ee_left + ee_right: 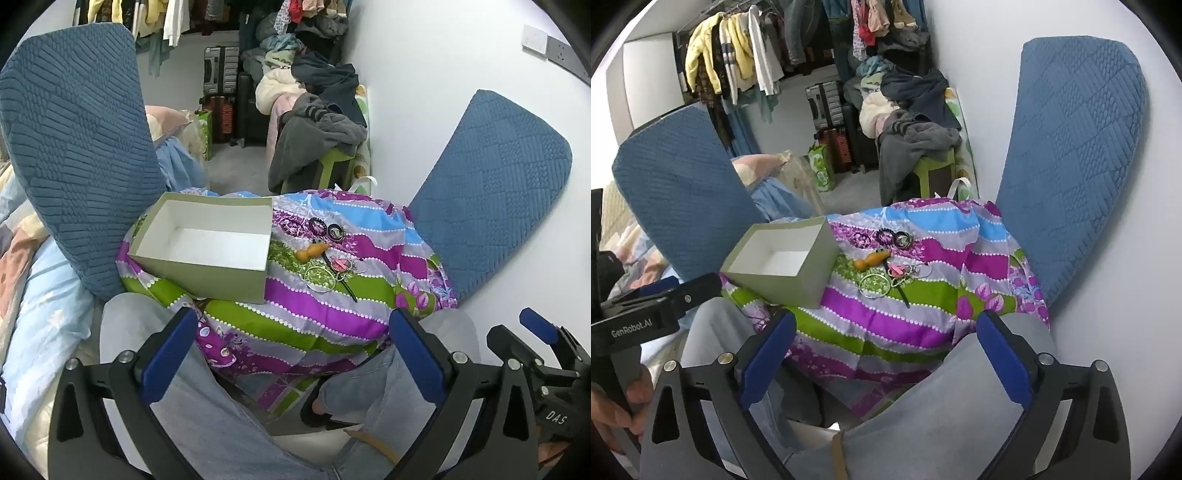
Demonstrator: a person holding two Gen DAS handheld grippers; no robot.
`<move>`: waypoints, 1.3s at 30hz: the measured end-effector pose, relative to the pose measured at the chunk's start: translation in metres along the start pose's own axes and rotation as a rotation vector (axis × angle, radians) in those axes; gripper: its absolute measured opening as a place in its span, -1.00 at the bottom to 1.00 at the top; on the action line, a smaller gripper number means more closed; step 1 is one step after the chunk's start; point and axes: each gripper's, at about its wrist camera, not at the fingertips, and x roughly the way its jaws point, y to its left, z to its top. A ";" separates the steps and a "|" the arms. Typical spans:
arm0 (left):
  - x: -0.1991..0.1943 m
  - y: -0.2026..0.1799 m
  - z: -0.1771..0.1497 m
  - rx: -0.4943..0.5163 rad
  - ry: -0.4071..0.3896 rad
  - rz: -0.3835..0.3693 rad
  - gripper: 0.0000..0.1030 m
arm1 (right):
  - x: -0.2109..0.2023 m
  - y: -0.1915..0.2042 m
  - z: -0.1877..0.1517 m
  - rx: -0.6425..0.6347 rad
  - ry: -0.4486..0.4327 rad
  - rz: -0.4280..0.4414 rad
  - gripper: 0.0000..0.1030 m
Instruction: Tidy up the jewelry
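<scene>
A striped purple, green and blue patterned quilt (295,306) is spread between two blue padded chair backs; on it an open grey-green cardboard box (207,251) with a white interior is seen bare, so nothing is judged sorted yet; just beside the box the loose jewelry pile (328,258) of rings, chains and an orange gourd charm (312,252) is left scattered; the left gripper (291,354) and the right gripper (886,358) are held wide apart, carrying nothing, well short of the pile.

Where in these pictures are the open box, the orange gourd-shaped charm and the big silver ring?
open box (207,236): left wrist view, on its white inside floor.
orange gourd-shaped charm (312,252): left wrist view, on its rounded body.
big silver ring (862,290): right wrist view, on its lower-left rim.
</scene>
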 end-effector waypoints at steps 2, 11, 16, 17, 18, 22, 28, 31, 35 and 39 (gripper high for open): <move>0.000 0.000 0.000 0.001 0.002 -0.001 0.99 | -0.001 -0.002 0.000 0.004 -0.003 0.000 0.83; 0.000 -0.005 -0.004 0.017 0.004 0.003 0.99 | -0.001 -0.007 -0.005 0.024 0.004 -0.015 0.74; 0.000 -0.006 -0.005 0.025 -0.001 0.008 0.99 | -0.003 -0.006 -0.007 0.016 0.001 -0.017 0.74; -0.001 -0.006 -0.006 0.028 -0.004 0.011 0.99 | -0.003 -0.006 -0.007 0.014 0.001 -0.018 0.74; -0.001 -0.006 -0.006 0.029 -0.005 0.012 0.99 | -0.004 -0.007 -0.008 0.015 0.001 -0.016 0.74; 0.000 -0.007 -0.007 0.024 -0.005 0.014 0.99 | -0.004 -0.004 -0.010 0.015 -0.001 -0.014 0.74; 0.003 -0.003 -0.007 0.010 -0.002 0.020 0.99 | -0.004 -0.004 -0.011 0.021 0.000 -0.012 0.74; 0.005 0.001 -0.008 0.014 0.005 0.015 0.99 | -0.003 -0.004 -0.012 0.025 0.004 -0.010 0.74; 0.008 0.003 -0.006 0.020 0.003 0.020 0.99 | 0.001 -0.005 -0.013 0.018 0.017 -0.003 0.74; 0.010 0.003 -0.004 0.021 0.004 0.018 0.99 | 0.003 -0.007 -0.012 0.026 0.005 -0.008 0.74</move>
